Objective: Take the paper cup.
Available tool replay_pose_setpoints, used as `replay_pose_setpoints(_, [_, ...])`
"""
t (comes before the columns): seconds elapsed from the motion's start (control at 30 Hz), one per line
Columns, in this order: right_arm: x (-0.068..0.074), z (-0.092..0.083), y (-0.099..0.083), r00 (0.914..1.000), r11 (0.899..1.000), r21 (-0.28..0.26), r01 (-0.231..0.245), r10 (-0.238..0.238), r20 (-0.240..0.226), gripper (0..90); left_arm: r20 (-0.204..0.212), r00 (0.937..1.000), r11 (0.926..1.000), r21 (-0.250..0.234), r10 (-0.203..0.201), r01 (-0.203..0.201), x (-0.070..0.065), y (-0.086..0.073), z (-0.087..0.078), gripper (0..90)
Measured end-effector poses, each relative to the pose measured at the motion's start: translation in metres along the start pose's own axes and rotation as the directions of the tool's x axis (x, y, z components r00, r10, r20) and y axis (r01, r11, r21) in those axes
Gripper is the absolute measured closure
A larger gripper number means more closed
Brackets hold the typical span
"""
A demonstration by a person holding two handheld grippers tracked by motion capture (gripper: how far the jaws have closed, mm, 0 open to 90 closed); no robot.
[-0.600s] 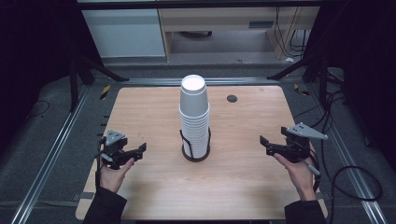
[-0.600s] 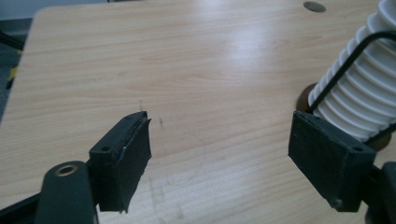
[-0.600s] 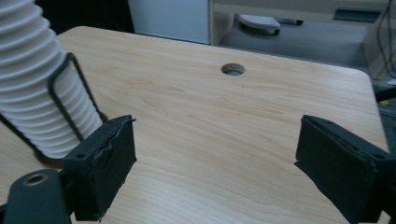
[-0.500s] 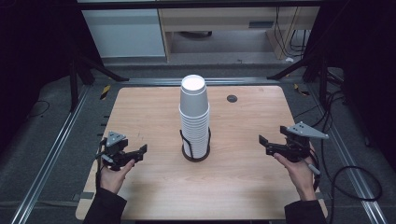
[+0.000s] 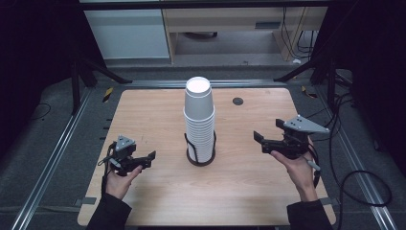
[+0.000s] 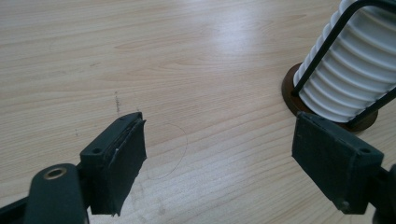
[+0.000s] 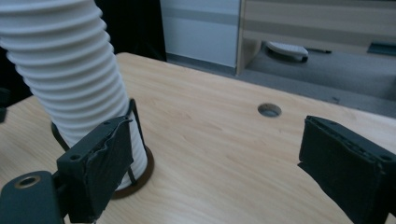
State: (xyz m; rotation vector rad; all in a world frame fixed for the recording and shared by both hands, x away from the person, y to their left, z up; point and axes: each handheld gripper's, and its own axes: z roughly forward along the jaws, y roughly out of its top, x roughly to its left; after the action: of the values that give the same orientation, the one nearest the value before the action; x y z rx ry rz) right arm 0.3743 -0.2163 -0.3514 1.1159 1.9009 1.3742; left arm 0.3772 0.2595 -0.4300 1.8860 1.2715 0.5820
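A tall stack of white paper cups (image 5: 199, 120) stands in a black wire holder (image 5: 188, 146) on a round dark base at the middle of the wooden table (image 5: 158, 110). My left gripper (image 5: 149, 159) is held low over the table to the left of the stack, open, with bare wood between its jaws. In the left gripper view (image 6: 219, 149) the cups (image 6: 348, 70) rise at the upper right. My right gripper (image 5: 261, 142) hovers to the right of the stack, pointing at it, also open and holding nothing. In the right gripper view (image 7: 219, 154) the cups (image 7: 65, 65) stand behind its left jaw.
A round cable hole (image 5: 238, 101) sits in the table's far right part, also visible in the right gripper view (image 7: 269, 110). Metal rails (image 5: 57, 153) run along both sides of the table. Cables (image 5: 354, 177) trail on the floor at the right. White cabinets (image 5: 129, 33) stand beyond the far edge.
My left gripper has dropped slightly toward the near edge. My right gripper has edged a little left toward the cup stack. The cups have not moved.
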Motion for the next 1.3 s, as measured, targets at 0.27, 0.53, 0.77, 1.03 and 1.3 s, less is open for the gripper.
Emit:
replay_pose_setpoints(0.27, [0.019, 0.008, 0.031, 0.9978, 0.998, -0.023, 0.05, -0.051, -0.043, 9.0, 0.001, 1.0, 0.9999, 0.011, -0.001, 0.001, 0.002, -0.002, 0.002, 16.4])
replay_pose_setpoints(0.53, [0.036, 0.012, 0.054, 0.9935, 0.997, -0.057, 0.046, -0.051, -0.101, 8.7, 0.0, 1.0, 1.0, 0.009, -0.002, 0.002, 0.004, -0.004, 0.001, 16.1])
replay_pose_setpoints(0.77, [0.049, 0.016, 0.071, 0.9881, 0.994, -0.094, 0.049, -0.062, -0.141, 8.3, -0.002, 1.0, 0.9999, 0.013, 0.004, -0.004, 0.003, -0.005, 0.002, 16.1])
replay_pose_setpoints(1.03, [0.071, 0.028, 0.092, 0.9783, 0.991, -0.12, 0.062, -0.084, -0.19, 8.0, -0.002, 1.0, 0.9998, 0.017, 0.007, -0.007, 0.003, -0.006, 0.003, 16.1])
replay_pose_setpoints(1.3, [0.087, 0.046, 0.102, 0.9733, 0.991, -0.119, 0.056, -0.08, -0.215, 6.4, 0.0, 1.0, 0.9998, 0.016, 0.008, -0.008, 0.003, -0.006, 0.003, 16.2])
